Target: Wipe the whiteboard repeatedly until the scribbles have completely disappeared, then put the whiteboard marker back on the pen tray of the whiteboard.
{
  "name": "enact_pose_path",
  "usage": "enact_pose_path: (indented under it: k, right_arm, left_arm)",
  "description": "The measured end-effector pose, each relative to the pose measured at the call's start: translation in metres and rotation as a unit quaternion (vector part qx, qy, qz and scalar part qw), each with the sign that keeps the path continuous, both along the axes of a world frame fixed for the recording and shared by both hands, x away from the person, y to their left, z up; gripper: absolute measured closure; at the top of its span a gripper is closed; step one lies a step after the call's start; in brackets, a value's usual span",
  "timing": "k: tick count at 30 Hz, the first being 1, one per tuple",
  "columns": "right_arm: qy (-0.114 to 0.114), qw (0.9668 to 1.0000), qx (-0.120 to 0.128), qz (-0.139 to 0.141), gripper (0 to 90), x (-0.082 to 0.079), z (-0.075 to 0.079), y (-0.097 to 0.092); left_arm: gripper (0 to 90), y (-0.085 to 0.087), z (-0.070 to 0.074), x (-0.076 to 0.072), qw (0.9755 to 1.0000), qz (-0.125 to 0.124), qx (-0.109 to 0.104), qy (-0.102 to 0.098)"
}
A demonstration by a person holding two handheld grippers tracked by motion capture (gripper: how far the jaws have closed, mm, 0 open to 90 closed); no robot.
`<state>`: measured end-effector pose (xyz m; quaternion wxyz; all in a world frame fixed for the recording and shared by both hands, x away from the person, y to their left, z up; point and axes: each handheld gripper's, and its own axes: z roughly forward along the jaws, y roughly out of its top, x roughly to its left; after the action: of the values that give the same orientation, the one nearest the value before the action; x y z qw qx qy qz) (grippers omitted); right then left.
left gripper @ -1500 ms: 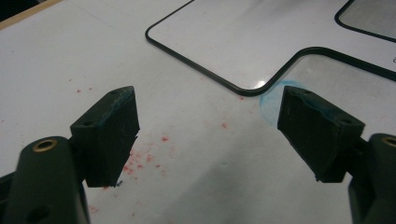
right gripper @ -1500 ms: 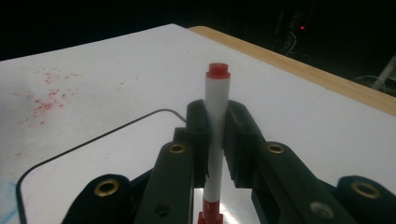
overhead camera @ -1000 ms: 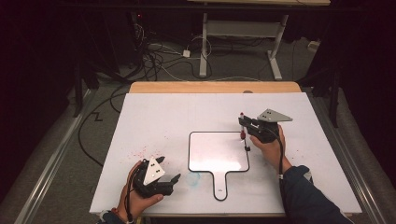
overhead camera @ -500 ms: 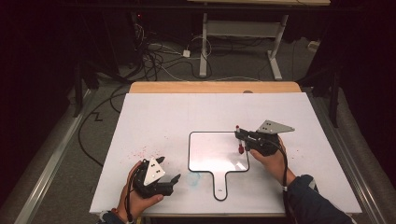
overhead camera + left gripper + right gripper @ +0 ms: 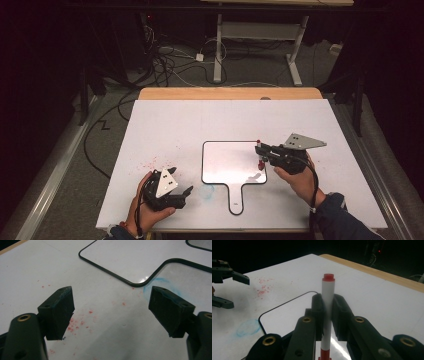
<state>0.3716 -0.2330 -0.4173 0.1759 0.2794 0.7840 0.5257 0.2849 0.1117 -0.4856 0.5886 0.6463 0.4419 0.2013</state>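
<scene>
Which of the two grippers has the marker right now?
The right gripper, over the small whiteboard's right edge, clamps the red-capped marker. The left gripper stands open and empty.

In the right gripper view, the middle of the red marker (image 5: 328, 300) is hidden between the pads of the right tool (image 5: 327, 312), and its lower end is cut off by the bottom edge. In the high view the marker (image 5: 260, 152) is too small to tell which end is its cap. In the left gripper view, the small whiteboard (image 5: 140, 260) is cut off by the top edge, and the bodies of the left tool (image 5: 112, 310) leave the picture at both lower corners. In the high view the person's forearms are cut off by the bottom edge.
</scene>
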Motion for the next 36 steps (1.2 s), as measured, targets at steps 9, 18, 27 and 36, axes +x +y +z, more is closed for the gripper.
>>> enact_pose_path:
  k: [9, 18, 27, 36]
  right_arm:
    - [0.017, 0.9993, 0.013, -0.032, 81.3, -0.019, 0.021, -0.023]
    - [0.065, 0.9965, 0.008, -0.052, 81.2, -0.033, 0.028, -0.034]
    - [0.121, 0.9901, -0.011, -0.071, 81.1, -0.009, 0.004, -0.028]
    - [0.173, 0.9802, -0.002, -0.096, 80.1, 0.019, -0.018, -0.024]
  left_arm:
    - [19.5, -0.001, 0.001, -0.002, 1.0, -0.002, 0.002, -0.002]
    - [19.6, 0.0, 0.001, 0.0, 1.0, 0.003, 0.002, -0.006]
    - [19.5, 0.0, 0.001, -0.001, 0.9999, 0.003, 0.008, -0.007]
    - [19.5, -0.003, -0.002, -0.001, 0.9999, -0.005, 0.015, -0.001]
